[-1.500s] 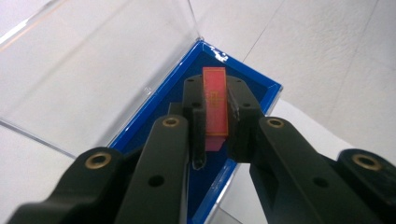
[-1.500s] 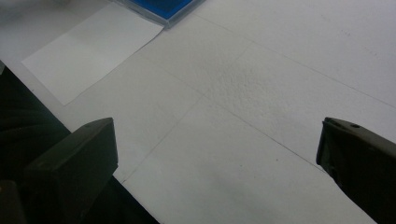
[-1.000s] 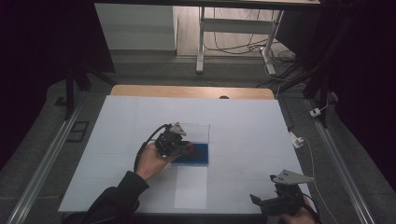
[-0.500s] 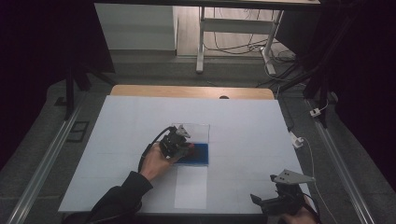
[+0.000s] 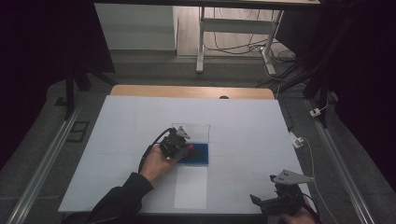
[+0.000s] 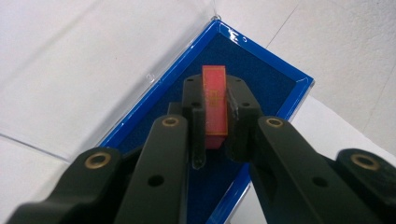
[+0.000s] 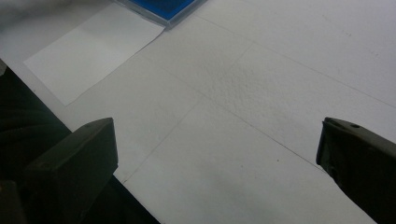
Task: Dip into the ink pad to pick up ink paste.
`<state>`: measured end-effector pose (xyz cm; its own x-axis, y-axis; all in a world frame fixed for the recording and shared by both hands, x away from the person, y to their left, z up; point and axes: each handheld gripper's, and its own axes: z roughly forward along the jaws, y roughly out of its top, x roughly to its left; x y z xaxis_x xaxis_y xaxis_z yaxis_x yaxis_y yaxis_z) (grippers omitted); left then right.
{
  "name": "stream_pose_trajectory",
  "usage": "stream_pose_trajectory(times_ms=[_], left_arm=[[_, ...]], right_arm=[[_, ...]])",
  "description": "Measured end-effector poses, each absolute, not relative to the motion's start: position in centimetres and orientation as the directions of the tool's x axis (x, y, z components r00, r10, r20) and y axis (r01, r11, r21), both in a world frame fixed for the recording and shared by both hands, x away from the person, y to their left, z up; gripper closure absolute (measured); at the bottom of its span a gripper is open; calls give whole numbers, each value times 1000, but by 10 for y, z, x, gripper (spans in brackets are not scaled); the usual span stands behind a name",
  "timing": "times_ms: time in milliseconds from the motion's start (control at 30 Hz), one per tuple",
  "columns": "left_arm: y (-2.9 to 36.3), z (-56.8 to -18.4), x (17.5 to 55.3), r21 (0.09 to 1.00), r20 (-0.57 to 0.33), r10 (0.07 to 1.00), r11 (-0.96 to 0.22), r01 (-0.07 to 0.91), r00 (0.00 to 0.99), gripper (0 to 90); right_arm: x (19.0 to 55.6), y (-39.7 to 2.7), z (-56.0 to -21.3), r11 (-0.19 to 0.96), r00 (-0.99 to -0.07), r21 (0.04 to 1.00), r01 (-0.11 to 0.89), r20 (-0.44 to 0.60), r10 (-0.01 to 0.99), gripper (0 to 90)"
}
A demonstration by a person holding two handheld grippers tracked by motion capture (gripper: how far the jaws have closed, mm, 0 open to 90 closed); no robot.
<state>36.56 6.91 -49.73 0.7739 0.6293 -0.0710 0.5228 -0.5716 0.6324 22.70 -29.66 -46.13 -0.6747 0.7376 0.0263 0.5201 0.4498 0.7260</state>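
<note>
The red block (image 6: 214,106), a slim upright slab with a faint gold mark, sits pinched in the left gripper (image 6: 215,122) over the blue tray (image 5: 200,154) at mid-frame, barely shifted since earlier; the right gripper (image 5: 280,198), lower right, gapes wide.

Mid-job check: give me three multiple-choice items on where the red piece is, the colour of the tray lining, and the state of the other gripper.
1. Where is the red block?
A. lying on the white sheet
B. between the left gripper's fingers, over the blue tray
C. at the table's far edge

2. What colour is the tray's lining?
A. dark blue
B. green
C. yellow

3. How is the right gripper?
A. shut on a block
B. shut on paper
C. open, holding nothing

Answers:
1 B: the left gripper view shows the fingers pressed on both sides of it, with the tray beyond.
2 A: dark blue lining inside a brighter blue rim.
3 C: its fingers stand far apart over the bare white table.
</note>
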Motion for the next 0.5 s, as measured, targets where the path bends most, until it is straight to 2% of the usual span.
stream_pose_trajectory(times_ms=[133, 233, 500], left_arm=[[76, -500, 370, 639, -135, 631, -533, 554, 764, 807], [77, -501, 370, 641, -143, 631, -528, 557, 763, 808], [63, -498, 359, 627, -12, 634, -598, 500, 773, 808]], right_arm=[[227, -296, -462, 454, -675, 724, 519, 22, 737, 0], [227, -296, -462, 458, -676, 719, 523, 23, 736, 0], [227, -294, -462, 470, -680, 711, 522, 15, 733, 0]])
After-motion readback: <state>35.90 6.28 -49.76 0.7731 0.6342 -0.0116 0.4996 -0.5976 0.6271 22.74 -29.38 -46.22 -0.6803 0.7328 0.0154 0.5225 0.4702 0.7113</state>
